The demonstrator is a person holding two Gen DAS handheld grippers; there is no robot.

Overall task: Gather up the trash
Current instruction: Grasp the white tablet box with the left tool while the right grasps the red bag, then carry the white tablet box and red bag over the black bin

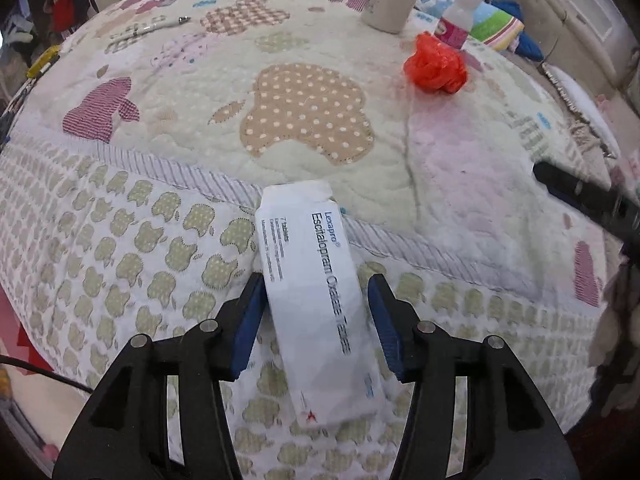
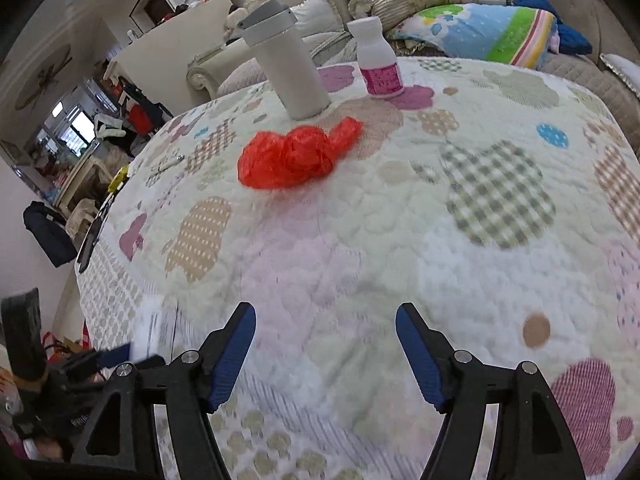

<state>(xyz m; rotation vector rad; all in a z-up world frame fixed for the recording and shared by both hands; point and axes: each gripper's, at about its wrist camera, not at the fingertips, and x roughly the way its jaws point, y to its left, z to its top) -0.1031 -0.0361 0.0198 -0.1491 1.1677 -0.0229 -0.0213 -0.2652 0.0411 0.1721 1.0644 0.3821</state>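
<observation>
A white medicine box [image 1: 320,304] lies on the quilted cloth [image 1: 200,120], between the blue fingers of my left gripper [image 1: 316,292]. The left finger touches its edge; the right finger stands a little apart, so the jaws are open around it. A crumpled red plastic bag [image 1: 436,66] lies farther back right; it also shows in the right wrist view [image 2: 296,156]. My right gripper [image 2: 325,316] is open and empty, low over the cloth, with the bag well ahead of it. The box [image 2: 150,334] shows blurred at the left there.
A white tumbler [image 2: 286,64] and a small white bottle with a pink label [image 2: 378,64] stand behind the bag. A pen [image 1: 150,28] lies at the far left of the cloth. Sofa cushions and a striped pillow [image 2: 480,28] lie beyond the table's far edge.
</observation>
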